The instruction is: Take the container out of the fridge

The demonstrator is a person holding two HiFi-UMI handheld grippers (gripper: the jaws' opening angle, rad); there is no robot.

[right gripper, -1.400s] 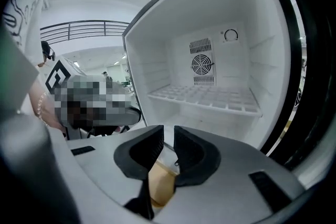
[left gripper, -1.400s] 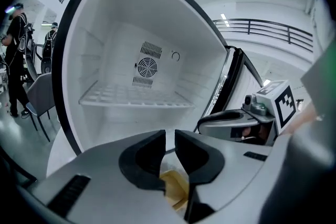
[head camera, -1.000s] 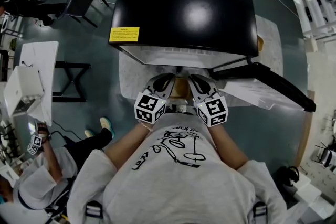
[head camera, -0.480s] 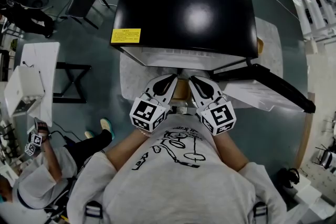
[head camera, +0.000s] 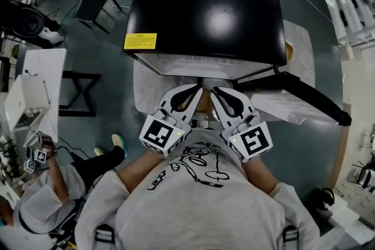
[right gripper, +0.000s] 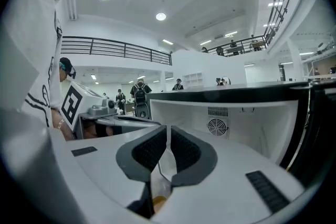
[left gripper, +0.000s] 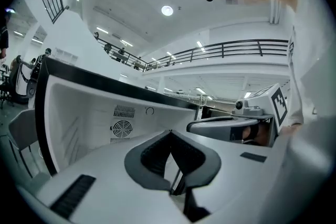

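Container [head camera: 202, 103], rim clenched in jaws of left gripper [head camera: 190, 91] and right gripper [head camera: 218, 92], is sitting higher than earlier, just outside fridge [head camera: 205, 14] front edge.

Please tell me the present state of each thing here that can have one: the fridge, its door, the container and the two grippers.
fridge, open.
fridge door, swung wide open.
container, held by its thin edge in front of the open fridge.
right gripper, shut on the container.
left gripper, shut; the thin pale edge between its pads seems to be the container's.
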